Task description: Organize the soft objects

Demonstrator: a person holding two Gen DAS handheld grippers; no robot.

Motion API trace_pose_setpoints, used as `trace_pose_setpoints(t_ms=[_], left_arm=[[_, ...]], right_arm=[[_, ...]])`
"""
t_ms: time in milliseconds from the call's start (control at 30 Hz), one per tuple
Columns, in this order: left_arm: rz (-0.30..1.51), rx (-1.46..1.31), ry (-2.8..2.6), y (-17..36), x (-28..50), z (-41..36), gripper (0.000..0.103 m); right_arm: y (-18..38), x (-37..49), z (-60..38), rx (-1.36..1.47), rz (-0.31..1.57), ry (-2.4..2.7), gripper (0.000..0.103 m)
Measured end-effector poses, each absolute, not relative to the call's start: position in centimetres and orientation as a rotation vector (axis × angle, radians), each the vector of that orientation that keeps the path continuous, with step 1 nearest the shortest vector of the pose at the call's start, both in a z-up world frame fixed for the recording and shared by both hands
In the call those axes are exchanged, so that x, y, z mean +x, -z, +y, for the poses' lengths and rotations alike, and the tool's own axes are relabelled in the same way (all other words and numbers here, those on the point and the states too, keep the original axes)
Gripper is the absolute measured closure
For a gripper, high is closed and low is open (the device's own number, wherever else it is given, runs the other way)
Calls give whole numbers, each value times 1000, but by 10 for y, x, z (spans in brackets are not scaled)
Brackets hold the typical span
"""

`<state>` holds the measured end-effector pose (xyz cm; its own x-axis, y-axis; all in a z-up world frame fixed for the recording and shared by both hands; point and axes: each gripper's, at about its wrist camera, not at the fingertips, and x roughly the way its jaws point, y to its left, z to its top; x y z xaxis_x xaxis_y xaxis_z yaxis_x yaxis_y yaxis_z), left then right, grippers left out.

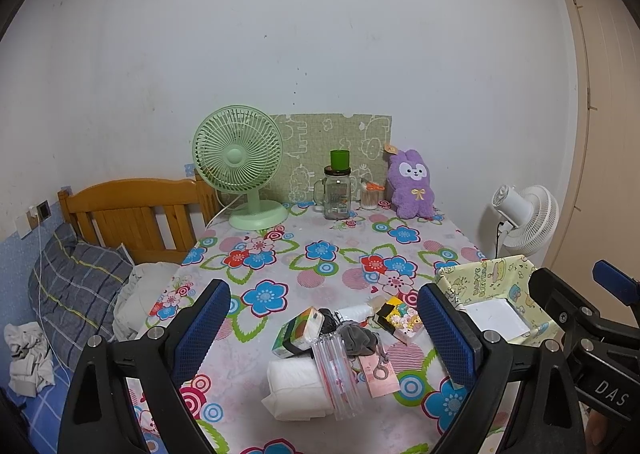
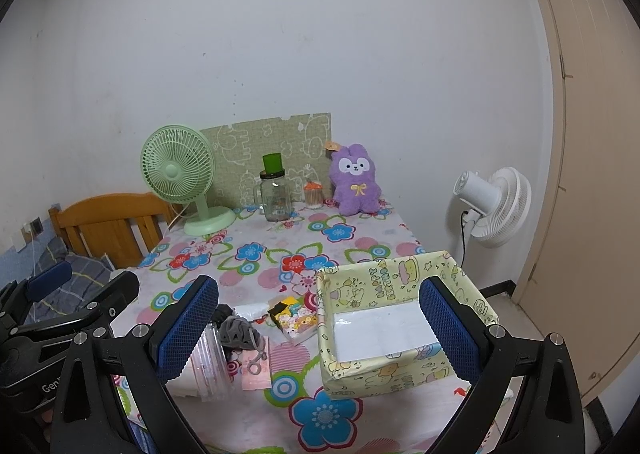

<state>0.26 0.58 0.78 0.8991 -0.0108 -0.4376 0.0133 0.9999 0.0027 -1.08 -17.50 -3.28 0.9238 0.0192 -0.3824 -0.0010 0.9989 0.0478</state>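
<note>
Both grippers, left (image 1: 324, 328) and right (image 2: 320, 320), hung wide open and empty above the floral table (image 1: 320, 250). Left of the yellow box (image 2: 400, 282) lay the soft clutter: white pad pack (image 1: 294, 382), tissue packet (image 1: 298, 332), grey scrunchie (image 1: 358, 338).

Ahead of my left gripper (image 1: 324, 328), jaws spread wide, a clutter of small items lies on the floral tablecloth (image 1: 320, 254): a white pack (image 1: 294, 388), clear bags (image 1: 338, 372), a grey scrunchie (image 1: 358, 338) and a tissue packet (image 1: 298, 332), all touching or overlapping. My right gripper (image 2: 318, 332), jaws also wide apart, faces the open yellow box (image 2: 400, 278); its walls stand as barriers on every side, its mouth open from above. Mid-table cloth lies bare. The far edge is lined by a green fan (image 1: 240, 162), a jar (image 1: 337, 196) and a purple plush (image 1: 412, 184).
</note>
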Motion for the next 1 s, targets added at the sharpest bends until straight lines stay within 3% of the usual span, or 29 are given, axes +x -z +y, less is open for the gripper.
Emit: trace_pose_setpoints(t_ms=[1000], left_arm=[[446,14,7,-5,2,5,7]], right_arm=[[34,-10,-176,49,406,-2,1]])
